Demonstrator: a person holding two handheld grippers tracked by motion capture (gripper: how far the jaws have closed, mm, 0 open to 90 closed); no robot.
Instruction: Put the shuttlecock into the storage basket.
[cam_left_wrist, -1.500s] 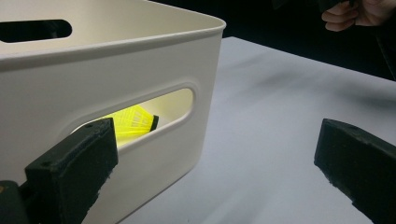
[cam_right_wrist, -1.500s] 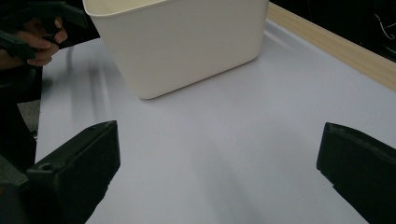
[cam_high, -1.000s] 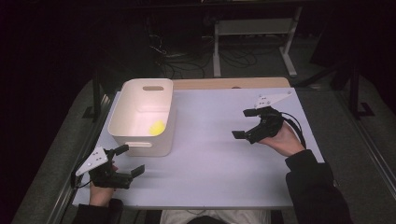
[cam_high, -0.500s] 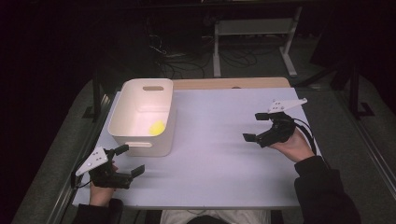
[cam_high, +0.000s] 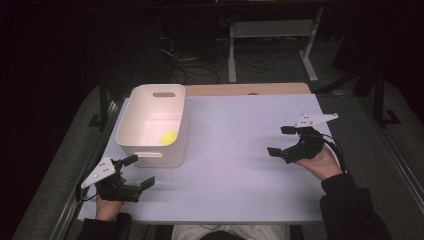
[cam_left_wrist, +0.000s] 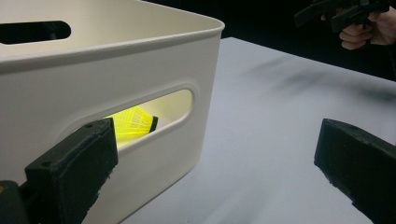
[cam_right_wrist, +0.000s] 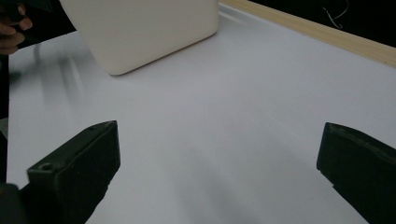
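Observation:
A white bin (cam_high: 152, 142) with handle slots stands on the left of the white table (cam_high: 235, 175). A small yellow object (cam_high: 168, 136) lies inside it, and it shows through the near slot in the left gripper view (cam_left_wrist: 133, 123). My left gripper (cam_high: 138, 171) is open at the table's front left corner, just in front of the bin (cam_left_wrist: 116, 93), holding nothing. My right gripper (cam_high: 281, 141) is open at the right side of the table, jaws wide apart over bare surface, pointing toward the bin (cam_right_wrist: 144, 32).
A wooden strip (cam_high: 245, 89) borders the table's far edge (cam_right_wrist: 308, 32). A metal stand (cam_high: 270, 35) and cables lie on the dark floor behind. A black frame post (cam_high: 103, 97) stands left of the bin.
My right gripper has drawn back to the right and toward the person, away from the table's middle. The left gripper has stayed put.

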